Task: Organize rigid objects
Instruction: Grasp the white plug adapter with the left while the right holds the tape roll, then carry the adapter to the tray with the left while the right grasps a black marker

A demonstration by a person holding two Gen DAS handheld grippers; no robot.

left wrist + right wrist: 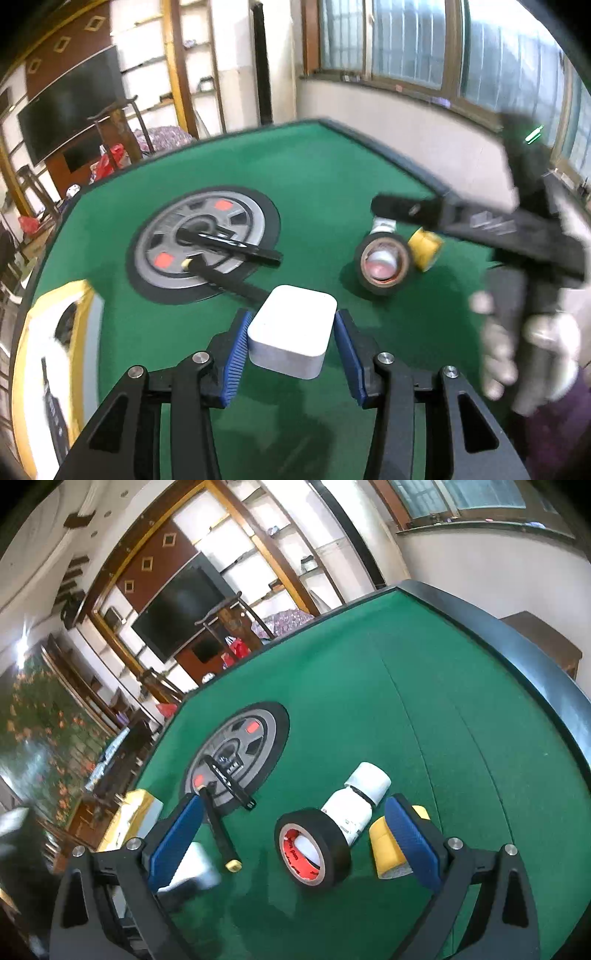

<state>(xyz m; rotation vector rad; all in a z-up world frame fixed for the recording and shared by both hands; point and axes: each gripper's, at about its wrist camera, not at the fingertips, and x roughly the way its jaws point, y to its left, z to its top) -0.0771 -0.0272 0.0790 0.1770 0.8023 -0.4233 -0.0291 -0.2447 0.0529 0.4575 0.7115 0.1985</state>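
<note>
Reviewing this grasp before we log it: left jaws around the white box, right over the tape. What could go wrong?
1. The left gripper jaws flank the white box with a gap on the right side; uneven closing may twist it.
2. The black tape roll stands on edge touching the white bottle; the open right gripper could roll it.

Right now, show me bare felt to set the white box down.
Free: far felt between wheel print and table edge. Crowded: black tape, bottle and yellow roll cluster; pens cross the print.
</note>
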